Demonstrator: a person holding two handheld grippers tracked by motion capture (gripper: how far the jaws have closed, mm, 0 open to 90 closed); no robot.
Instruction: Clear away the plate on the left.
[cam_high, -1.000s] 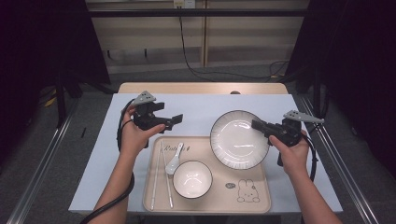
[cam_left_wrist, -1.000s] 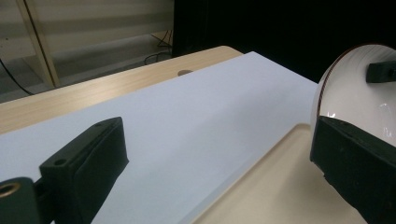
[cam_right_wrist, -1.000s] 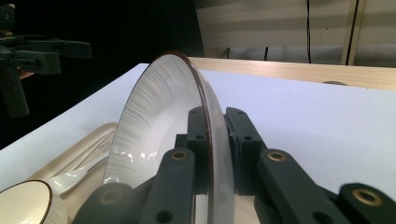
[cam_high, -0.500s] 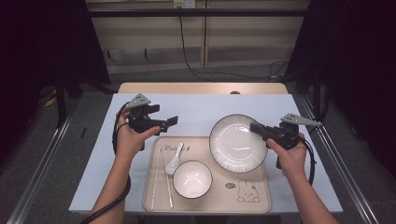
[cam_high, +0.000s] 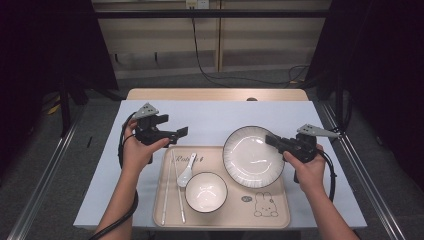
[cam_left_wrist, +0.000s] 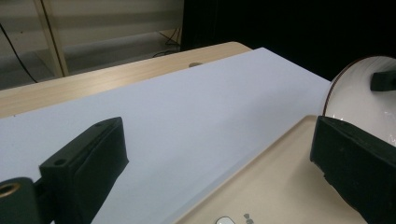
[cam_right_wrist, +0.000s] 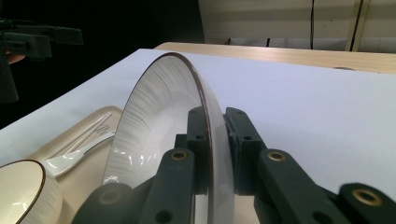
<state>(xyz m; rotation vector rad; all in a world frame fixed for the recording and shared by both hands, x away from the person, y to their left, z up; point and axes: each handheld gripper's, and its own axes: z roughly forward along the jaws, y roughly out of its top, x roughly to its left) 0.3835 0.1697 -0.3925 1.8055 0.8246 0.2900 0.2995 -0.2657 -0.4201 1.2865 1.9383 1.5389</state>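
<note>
The plate (cam_high: 253, 156) is white with a dark rim and fine ribbing round its inner wall. It sits over the far right corner of the tray (cam_high: 220, 215), reaching past the tray's far edge above the worktop (cam_high: 220, 117). In the right gripper view the plate (cam_right_wrist: 159, 121) stands tilted, its rim running up between the two black jaws.

The right hand-held gripper (cam_high: 274, 141) is clamped on the plate's right rim: one jaw lies against the inner face and the other against the underside, drawn in narrow with just the rim's thickness between them. The right hand-held gripper (cam_right_wrist: 215, 140) shows the same close pinch from its own camera. The person's right hand (cam_high: 306, 167) grips its body just right of the plate.

Near the plate, toward the person, a bowl (cam_high: 206, 192) stands on the tray, white with a dark rim. Left of the bowl lie a white spoon (cam_high: 186, 170) and a pair of chopsticks (cam_high: 172, 187), side by side along the tray's left part. A small rabbit drawing (cam_high: 263, 205) marks the tray's near right corner, below the plate.

Well left of the plate, the left hand-held gripper (cam_high: 181, 133) hangs just off the tray's far left corner. Its jaws stand wide apart with nothing between them; in the left gripper view the worktop (cam_left_wrist: 187, 116) and the tray's edge (cam_left_wrist: 280, 177) show through the gap, and the plate (cam_left_wrist: 359, 98) is at the far right.
</note>
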